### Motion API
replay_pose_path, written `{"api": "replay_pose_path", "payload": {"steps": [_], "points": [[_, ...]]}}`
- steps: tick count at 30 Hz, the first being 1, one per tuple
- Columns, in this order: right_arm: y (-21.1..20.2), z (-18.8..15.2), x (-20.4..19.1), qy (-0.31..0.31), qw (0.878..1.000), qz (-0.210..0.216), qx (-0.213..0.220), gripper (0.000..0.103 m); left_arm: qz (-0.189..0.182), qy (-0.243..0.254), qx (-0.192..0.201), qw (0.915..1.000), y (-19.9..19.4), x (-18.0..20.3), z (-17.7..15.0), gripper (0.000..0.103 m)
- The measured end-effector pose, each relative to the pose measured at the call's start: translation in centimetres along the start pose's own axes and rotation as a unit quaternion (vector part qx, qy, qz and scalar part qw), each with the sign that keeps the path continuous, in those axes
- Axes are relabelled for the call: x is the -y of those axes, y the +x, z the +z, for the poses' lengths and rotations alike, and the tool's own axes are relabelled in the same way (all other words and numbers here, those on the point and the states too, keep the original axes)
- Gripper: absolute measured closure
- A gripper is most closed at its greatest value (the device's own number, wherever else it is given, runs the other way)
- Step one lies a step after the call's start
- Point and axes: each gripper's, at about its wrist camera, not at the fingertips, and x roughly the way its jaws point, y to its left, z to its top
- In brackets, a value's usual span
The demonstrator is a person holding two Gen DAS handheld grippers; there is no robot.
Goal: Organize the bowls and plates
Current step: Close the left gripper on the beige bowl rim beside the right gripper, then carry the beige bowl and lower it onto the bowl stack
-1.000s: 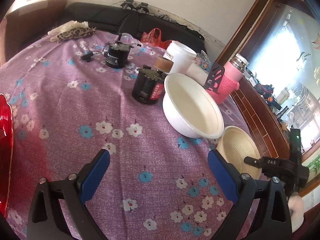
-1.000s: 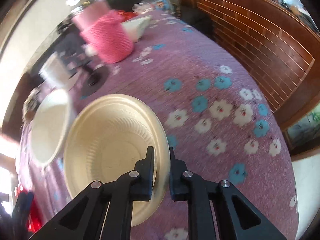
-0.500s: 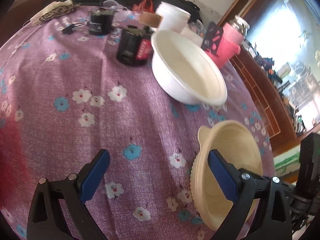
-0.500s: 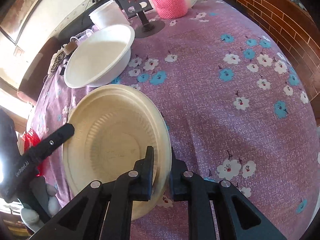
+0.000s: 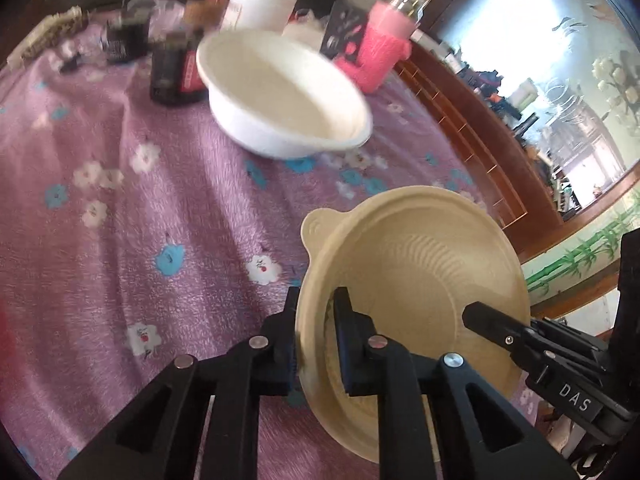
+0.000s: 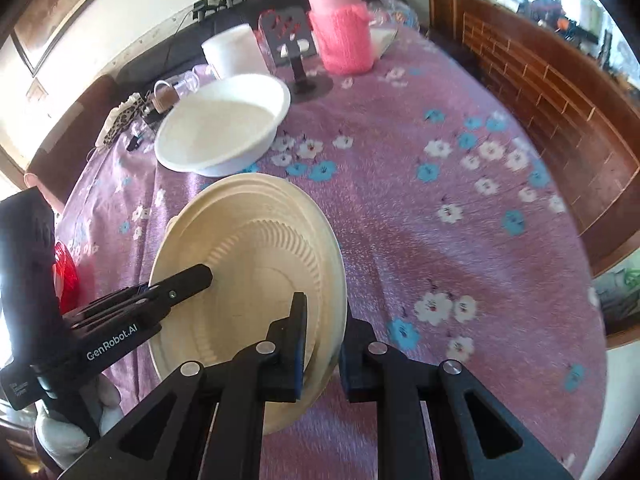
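Purple floral tablecloth [image 6: 460, 168] covers the table. White bowl [image 5: 280, 96] sits upright toward the far side, just in front of a white tub [image 6: 234, 54], a pink knit-sleeved bottle [image 6: 340, 36] and a dark jar [image 5: 174, 76].

Beige ribbed paper plate [image 5: 420, 280] is held up off the cloth, tilted, nearer than the white bowl. Left gripper [image 5: 316, 320] is clamped on its near-left rim, one finger either side. Right gripper [image 6: 324, 332] is clamped on the opposite rim.

Step looks like a two-handed hold or handover of the plate. Next move likely needs one gripper to let go, then the other carries the plate to a stack or into the white bowl.

Red object [image 6: 66, 280] is cut off at the edge, unidentifiable. Far clutter is blurred. Can't tell if it's one plate or several nested.
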Motion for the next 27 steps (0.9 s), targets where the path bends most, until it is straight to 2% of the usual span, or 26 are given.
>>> {"api": "replay_pose_path", "payload": {"steps": [6,10,15,18,27], "points": [[-3.2,-0.3,-3.5,-0.02,0.998,0.039,0.038,0.089,0.016,-0.005,0.055,0.9983,-6.4,-0.5,-2.0,0.088],[-4.1,-1.1,-7.8,-0.052,0.995,0.06,0.056,0.089,0.056,-0.014,0.105,0.9928,-11.8,-2.1,-4.0,0.088],[-5.1,-2.9,-13.5,-0.096,0.988,0.086,0.08,0.089,0.116,-0.029,0.162,0.9796,-17.3,-4.1,-6.2,0.088],[-5.2,-3.1,-16.6,-0.109,0.985,0.107,0.077,0.089,0.15,-0.042,0.187,0.97,-20.5,-6.1,-7.5,0.088],[-6.2,-1.7,-27.3,-0.166,0.969,0.156,0.092,0.088,0.2,-0.095,0.224,0.9491,-26.9,-12.8,-8.2,0.088]]}}
